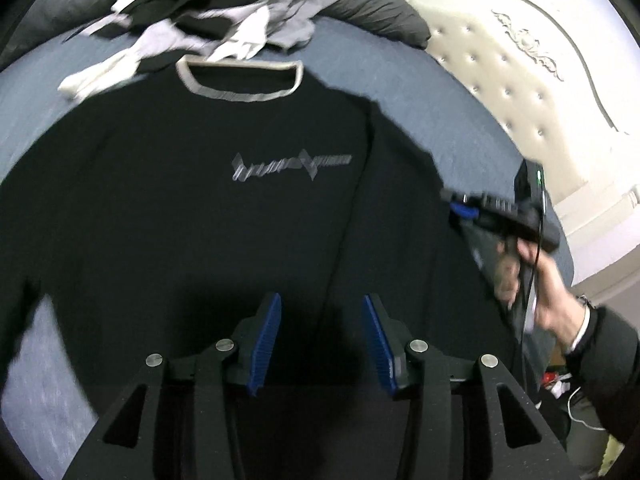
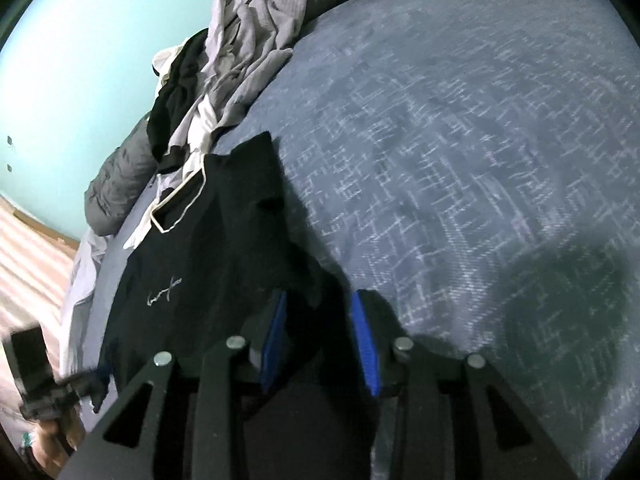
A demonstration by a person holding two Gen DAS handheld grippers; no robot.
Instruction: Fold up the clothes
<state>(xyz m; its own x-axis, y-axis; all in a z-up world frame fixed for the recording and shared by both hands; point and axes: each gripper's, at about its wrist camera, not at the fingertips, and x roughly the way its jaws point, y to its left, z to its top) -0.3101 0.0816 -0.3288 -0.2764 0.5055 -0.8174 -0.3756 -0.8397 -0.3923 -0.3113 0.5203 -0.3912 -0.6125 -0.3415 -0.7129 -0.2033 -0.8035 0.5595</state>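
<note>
While the black sweatshirt (image 1: 224, 208) lies face up on the blue bedspread (image 2: 460, 160), collar toward the far side, both grippers hang over its near half. Spread flat like that, with its pale-trimmed neckline (image 1: 240, 80) squared up, it looks ready for a first fold. The left gripper (image 1: 320, 340) hovers above the lower middle of the shirt, jaws parted, nothing between the blue pads (image 1: 266, 344). Over on the right, the right gripper (image 2: 320, 340) sits at the shirt's right edge, jaws also apart; dark cloth shows between them, but whether it is pinched I cannot tell — they look too wide for a grip. From the left camera that tool (image 1: 480, 208) appears beside the right sleeve (image 1: 460, 184), which seems lifted off the bed, so my guess is the sleeve fold inward is the step in hand. Beyond the collar, a heap of unfolded clothes (image 1: 208, 12) waits, pushed far enough back to leave working room. Behind it lies a grey duvet (image 1: 372, 8), with the cream headboard (image 1: 520, 60) off right.
</note>
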